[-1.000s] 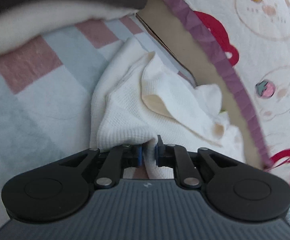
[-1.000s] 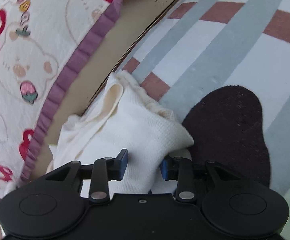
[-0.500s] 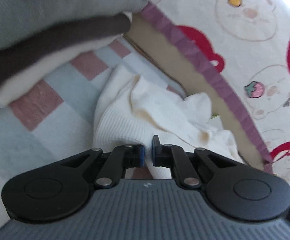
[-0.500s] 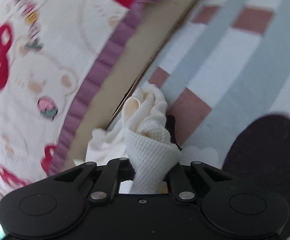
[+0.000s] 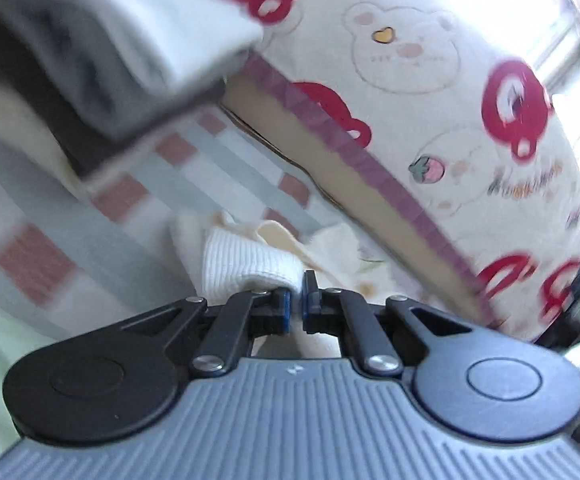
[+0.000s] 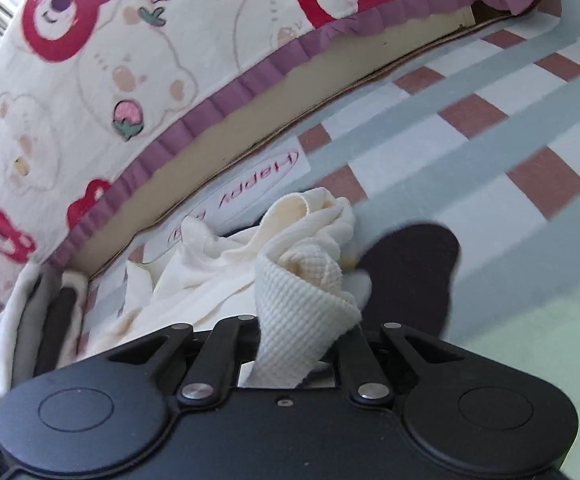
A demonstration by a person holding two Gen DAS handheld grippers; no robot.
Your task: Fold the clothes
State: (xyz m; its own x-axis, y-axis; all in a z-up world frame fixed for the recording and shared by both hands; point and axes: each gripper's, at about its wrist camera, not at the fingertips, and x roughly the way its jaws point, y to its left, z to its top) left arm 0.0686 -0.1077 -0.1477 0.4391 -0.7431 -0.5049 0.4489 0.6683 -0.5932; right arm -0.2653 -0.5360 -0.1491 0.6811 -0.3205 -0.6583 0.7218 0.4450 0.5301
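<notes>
Folded stack (image 5: 102,60) already done at the side w/ cream garment (image 6: 218,280) bunched, unfolded on striped mat (image 6: 469,152) by bedside, my left gripper (image 5: 297,300) & right gripper (image 6: 301,344) each clamped on it, so folding's barely begun.

The stack of folded clothes (image 5: 102,52) was smeared by blur and cut off at the frame's edge. The cream garment (image 6: 301,312) covered the right gripper's (image 6: 303,344) fingertips.
</notes>
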